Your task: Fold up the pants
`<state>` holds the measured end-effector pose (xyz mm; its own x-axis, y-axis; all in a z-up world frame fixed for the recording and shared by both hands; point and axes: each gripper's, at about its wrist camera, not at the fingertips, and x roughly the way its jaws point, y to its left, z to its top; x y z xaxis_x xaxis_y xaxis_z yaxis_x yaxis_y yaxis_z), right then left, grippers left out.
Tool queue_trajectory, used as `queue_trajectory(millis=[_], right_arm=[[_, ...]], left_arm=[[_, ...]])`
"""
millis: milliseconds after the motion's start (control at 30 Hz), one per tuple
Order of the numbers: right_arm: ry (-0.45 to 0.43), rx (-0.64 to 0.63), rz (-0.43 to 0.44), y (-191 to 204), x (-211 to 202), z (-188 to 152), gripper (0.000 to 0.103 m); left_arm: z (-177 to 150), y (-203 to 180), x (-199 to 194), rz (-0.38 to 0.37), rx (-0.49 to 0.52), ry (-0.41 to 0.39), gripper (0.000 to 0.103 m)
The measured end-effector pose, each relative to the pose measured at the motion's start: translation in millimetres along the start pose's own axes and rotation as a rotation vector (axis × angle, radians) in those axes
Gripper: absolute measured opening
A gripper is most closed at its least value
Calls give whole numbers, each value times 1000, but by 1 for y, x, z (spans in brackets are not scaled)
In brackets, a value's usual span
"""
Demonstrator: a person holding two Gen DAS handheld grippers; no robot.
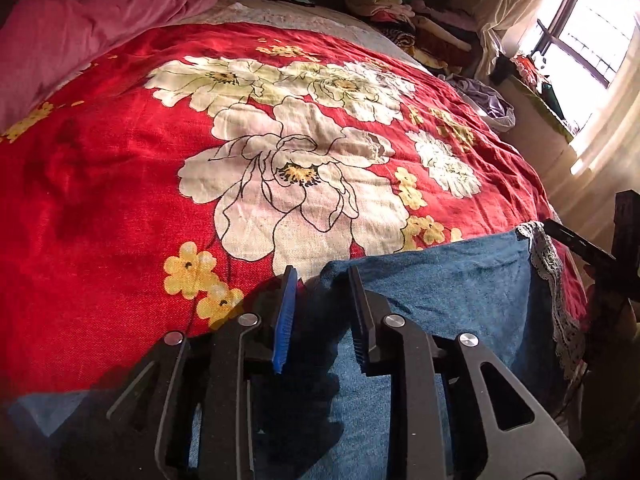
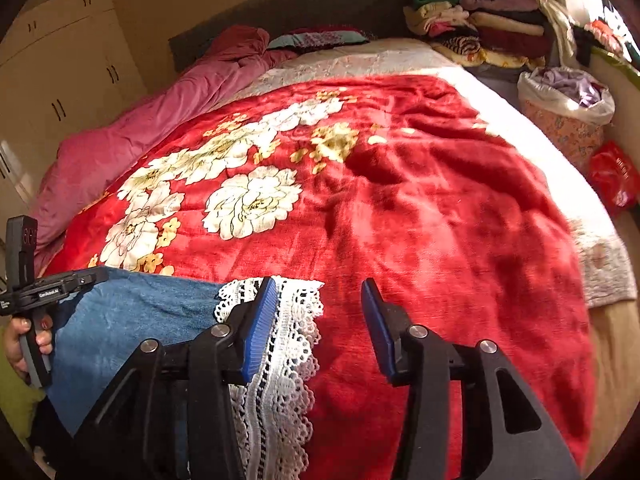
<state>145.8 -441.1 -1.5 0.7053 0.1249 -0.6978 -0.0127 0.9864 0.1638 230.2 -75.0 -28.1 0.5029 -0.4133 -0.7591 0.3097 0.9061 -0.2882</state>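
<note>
- Pants (image 1: 448, 280): blue denim, lying at the near edge of the bed, just under and ahead of both my grippers. The folded top edge runs crosswise between the two tools; the rest drops toward me out of view, so I cannot tell the full length.
- Lace trim (image 2: 280, 344): white openwork with scalloped edges, running down the side of the denim nearest my right tool.
- Left gripper (image 1: 320, 304): jaws narrowly apart, poised over the left corner of the denim edge. The cloth sits below the gap, and I see no pad pressing on it.
- Right gripper (image 2: 320, 320): jaws moderately wide. The inner blue ribbed pad overlaps the lace border in view, while the outer pad stands over bare blanket. Nothing is pinched.
- Key relation: each tool has its own corner, left on plain denim, right on the lace side. I judge the next grasp needs both closed on that cross edge together.
- Blanket (image 2: 440, 208): red plush, large white and yellow flowers, softly rumpled. It is likely to drag on denim.
- Quilt (image 2: 132, 140): pink, bunched along the far left of the bed.
- Folded clothes (image 2: 480, 28): stacked at the headboard corner.
- Hand (image 2: 20, 344): grips the left tool's handle.
</note>
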Motion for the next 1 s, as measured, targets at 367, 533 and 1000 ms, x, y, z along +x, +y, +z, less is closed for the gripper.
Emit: queue_trajectory(millis=[367,533,1000], right_arm=[[37,-188,86,82,-52,-75,46],[133,-283,-79,89,-41,-114,47],[121,-209,-88,76,-46,-120,48]], left_arm=[[-70,-39,-71,102,161,-71,48],[-108,-40,-55,221,203,-8,57],[-112,-20,-57,199,122,-11,68]])
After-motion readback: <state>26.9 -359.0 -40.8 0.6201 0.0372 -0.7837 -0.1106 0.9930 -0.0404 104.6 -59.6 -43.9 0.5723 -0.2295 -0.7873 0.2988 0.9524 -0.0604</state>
